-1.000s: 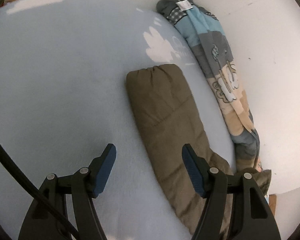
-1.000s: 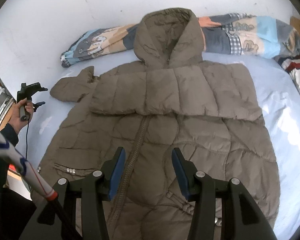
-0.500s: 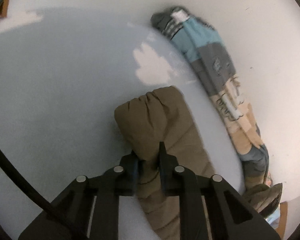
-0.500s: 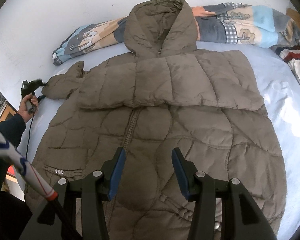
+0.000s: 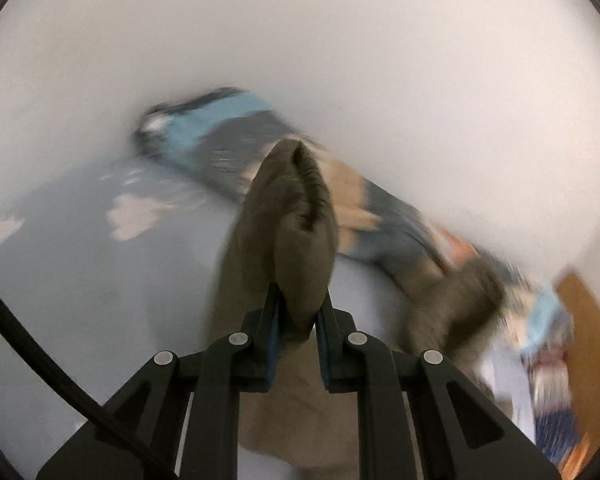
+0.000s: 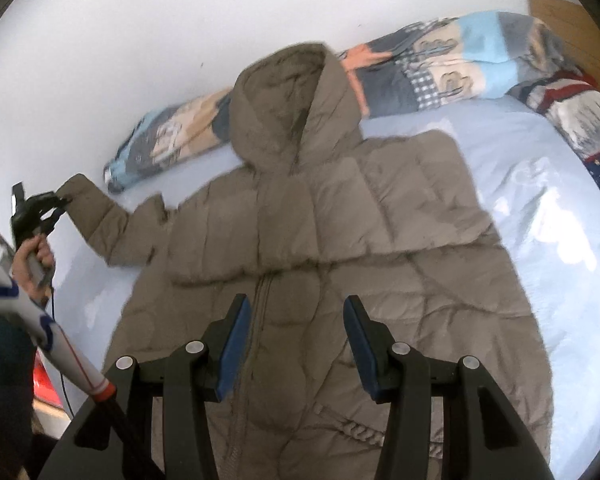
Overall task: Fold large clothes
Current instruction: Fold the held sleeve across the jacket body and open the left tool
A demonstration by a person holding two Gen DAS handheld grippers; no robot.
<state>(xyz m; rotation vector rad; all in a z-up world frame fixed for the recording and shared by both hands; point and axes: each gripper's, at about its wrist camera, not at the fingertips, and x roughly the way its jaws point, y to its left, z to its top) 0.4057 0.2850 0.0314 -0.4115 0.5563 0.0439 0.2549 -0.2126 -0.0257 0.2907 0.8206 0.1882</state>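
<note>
Right wrist: patterned blanket [image 6: 440, 68] lies behind the coat's [image 6: 320, 240] hood.

A bed with a pale blue sheet [image 6: 540, 216] stands against a plain white wall [image 6: 140, 40] that fills the view from nine to one o'clock. A rolled patchwork quilt [image 6: 452, 60] lies along the bed's far edge, touching the wall. At two o'clock a brown wooden panel [image 6: 556, 12] shows. Bright patches of light [image 6: 548, 204] fall on the sheet at three o'clock.
</note>
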